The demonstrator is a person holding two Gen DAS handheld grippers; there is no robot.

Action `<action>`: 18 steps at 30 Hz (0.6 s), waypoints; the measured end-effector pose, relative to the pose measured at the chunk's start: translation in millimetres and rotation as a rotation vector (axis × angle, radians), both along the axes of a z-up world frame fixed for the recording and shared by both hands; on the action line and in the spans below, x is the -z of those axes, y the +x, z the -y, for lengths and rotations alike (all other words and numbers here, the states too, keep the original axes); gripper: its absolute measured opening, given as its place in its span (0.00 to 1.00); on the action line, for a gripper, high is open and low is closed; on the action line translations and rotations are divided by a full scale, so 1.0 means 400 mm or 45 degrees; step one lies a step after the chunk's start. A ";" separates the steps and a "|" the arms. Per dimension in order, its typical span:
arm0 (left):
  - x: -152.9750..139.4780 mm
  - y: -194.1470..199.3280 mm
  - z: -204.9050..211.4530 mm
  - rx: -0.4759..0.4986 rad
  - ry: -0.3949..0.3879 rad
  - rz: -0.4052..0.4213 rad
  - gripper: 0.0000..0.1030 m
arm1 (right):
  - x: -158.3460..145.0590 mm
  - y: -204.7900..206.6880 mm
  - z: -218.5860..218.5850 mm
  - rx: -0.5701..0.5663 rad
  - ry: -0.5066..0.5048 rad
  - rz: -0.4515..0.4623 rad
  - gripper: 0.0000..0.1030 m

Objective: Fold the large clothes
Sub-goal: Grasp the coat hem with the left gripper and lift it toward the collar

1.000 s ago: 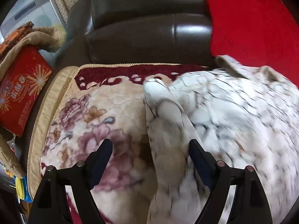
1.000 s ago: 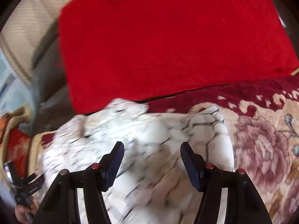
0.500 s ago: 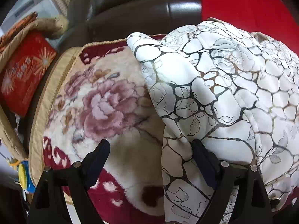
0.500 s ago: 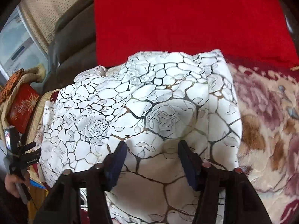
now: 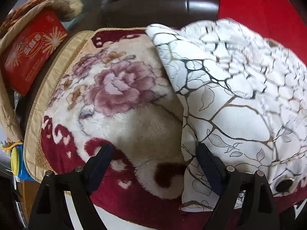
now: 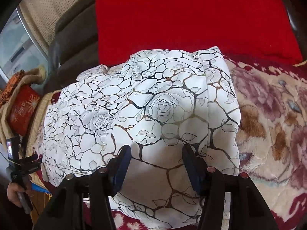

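Observation:
A white padded garment (image 5: 239, 105) printed with black and gold cracked lines and roses lies bunched on a floral plush blanket (image 5: 115, 95). My left gripper (image 5: 154, 158) is open wide over the blanket. Its right finger (image 5: 207, 164) sits at the garment's left edge, and nothing is pinched. In the right wrist view my right gripper (image 6: 157, 163) is shut on a thick bulge of the garment (image 6: 153, 105), with creases running from both pads. The left gripper (image 6: 19, 164) shows there at the far left in a person's hand (image 6: 13, 193).
A red cushion (image 6: 191, 19) leans on the dark leather sofa back (image 5: 163, 5) behind the garment. A red box (image 5: 32, 51) stands on a tan cloth at the left. The blanket (image 6: 268, 124) stretches out to the right. A blue and yellow object (image 5: 17, 163) lies low at the left.
Both grippers have drawn back toward the blanket's front edge, the garment coming along with the right one. The sleeve that lay between the left jaws now lies beside the right finger.

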State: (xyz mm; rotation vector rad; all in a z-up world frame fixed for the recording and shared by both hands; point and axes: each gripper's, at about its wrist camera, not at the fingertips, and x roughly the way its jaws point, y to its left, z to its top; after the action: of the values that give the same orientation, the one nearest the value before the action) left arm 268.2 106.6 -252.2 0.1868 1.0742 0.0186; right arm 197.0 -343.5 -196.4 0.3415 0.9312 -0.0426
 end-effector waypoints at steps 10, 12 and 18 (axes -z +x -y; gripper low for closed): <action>-0.080 -0.130 -0.075 -0.066 -0.249 0.070 0.87 | 0.011 -0.022 0.009 -0.009 0.038 0.068 0.59; -0.060 -0.166 -0.077 -0.086 -0.436 0.002 0.87 | 0.011 -0.026 0.004 -0.011 0.021 0.079 0.59; 0.020 -0.195 -0.030 -0.159 -0.910 -0.084 0.87 | 0.014 -0.024 0.016 -0.001 0.074 0.091 0.59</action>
State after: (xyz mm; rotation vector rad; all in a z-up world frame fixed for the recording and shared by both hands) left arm 190.0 118.6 -260.3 -0.5266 1.0965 -0.2578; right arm 187.3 -349.9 -201.9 0.3944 0.8626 -0.0027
